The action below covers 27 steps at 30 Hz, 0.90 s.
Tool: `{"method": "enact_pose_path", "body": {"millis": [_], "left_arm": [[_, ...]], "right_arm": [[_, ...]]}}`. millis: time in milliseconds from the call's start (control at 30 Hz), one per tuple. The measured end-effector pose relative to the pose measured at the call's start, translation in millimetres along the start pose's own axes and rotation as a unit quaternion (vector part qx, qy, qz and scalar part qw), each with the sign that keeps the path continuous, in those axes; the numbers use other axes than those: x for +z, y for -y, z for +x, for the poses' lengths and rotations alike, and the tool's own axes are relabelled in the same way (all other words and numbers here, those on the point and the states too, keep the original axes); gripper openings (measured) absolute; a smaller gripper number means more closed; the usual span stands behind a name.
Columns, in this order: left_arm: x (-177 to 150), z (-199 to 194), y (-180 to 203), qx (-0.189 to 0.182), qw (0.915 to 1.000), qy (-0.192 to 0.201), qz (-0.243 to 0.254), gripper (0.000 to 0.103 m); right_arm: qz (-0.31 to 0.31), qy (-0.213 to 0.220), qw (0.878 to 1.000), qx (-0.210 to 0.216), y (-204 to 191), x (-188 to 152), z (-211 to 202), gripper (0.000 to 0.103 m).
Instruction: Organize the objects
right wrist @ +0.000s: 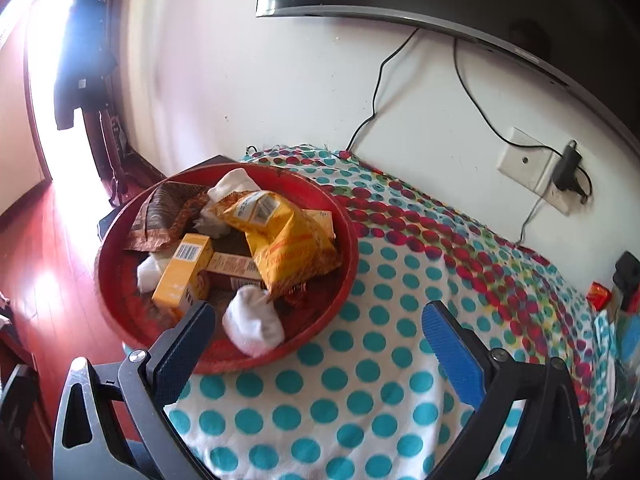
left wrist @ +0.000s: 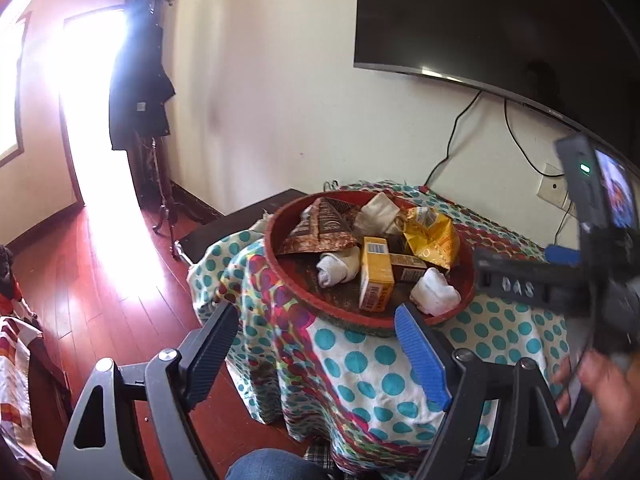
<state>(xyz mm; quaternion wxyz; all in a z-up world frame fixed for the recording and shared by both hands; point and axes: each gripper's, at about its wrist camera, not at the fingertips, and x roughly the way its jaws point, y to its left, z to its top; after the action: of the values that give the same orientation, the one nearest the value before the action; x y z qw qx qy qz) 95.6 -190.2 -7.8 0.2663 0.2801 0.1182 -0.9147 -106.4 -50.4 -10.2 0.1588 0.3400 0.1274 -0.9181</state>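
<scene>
A red round bowl (left wrist: 276, 264) (right wrist: 110, 292) stands on a table draped in a polka-dot cloth (left wrist: 380, 376) (right wrist: 360, 400). It holds a brown snack bag (left wrist: 320, 228) (right wrist: 168, 212), a yellow snack bag (left wrist: 432, 236) (right wrist: 288, 248), yellow cartons (left wrist: 374, 276) (right wrist: 182, 276) and white rolled socks (left wrist: 434, 292) (right wrist: 252, 324). My left gripper (left wrist: 316, 314) is open just before the bowl's near rim, its pads touching nothing. My right gripper (right wrist: 320, 310) is open too, above the bowl's right rim and the cloth. Its black frame (left wrist: 520, 284) shows at the right of the left wrist view.
A dark TV (left wrist: 500, 20) hangs on the wall with cables running to a socket plate (right wrist: 532, 168). A coat stand (left wrist: 140, 92) with a dark coat is by the bright doorway. The floor (left wrist: 100, 280) is red wood. Small items (right wrist: 598, 294) lie at the table's far right.
</scene>
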Motion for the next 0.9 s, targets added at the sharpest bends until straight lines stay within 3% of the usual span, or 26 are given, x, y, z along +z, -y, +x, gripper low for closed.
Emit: {"method": "enact_pose_path", "body": {"millis": [267, 633, 667, 733, 767, 833, 900], "left_arm": [[8.2, 32.4, 18.5, 0.006, 0.9997, -0.023, -0.009, 0.083], [17.2, 52.4, 15.7, 0.017, 0.9991, -0.034, -0.018, 0.083], [16.9, 53.6, 14.4, 0.020, 0.9989, -0.037, -0.021, 0.083], [15.6, 56.8, 15.1, 0.075, 0.9964, -0.037, -0.013, 0.083], [14.2, 57.1, 14.8, 0.084, 0.9958, -0.035, -0.010, 0.083], [11.2, 59.8, 11.0, 0.051, 0.9977, -0.040, -0.017, 0.083], [8.7, 59.2, 9.3, 0.050, 0.9981, -0.030, -0.023, 0.083]], "right_arm": [[-0.001, -0.002, 1.000, -0.004, 7.7, -18.0, -11.8, 0.103], [-0.004, -0.006, 1.000, -0.005, 4.3, -26.0, -4.9, 0.103], [-0.006, -0.006, 1.000, -0.007, 3.2, -25.8, -4.4, 0.103], [-0.007, -0.006, 1.000, -0.008, 2.1, -25.5, -3.7, 0.103], [-0.006, -0.006, 1.000, -0.007, 2.4, -25.5, -3.7, 0.103], [-0.005, -0.007, 1.000, -0.006, 1.4, -25.4, -2.8, 0.103], [-0.008, -0.008, 1.000, -0.008, 0.1, -25.5, -1.1, 0.103]]}}
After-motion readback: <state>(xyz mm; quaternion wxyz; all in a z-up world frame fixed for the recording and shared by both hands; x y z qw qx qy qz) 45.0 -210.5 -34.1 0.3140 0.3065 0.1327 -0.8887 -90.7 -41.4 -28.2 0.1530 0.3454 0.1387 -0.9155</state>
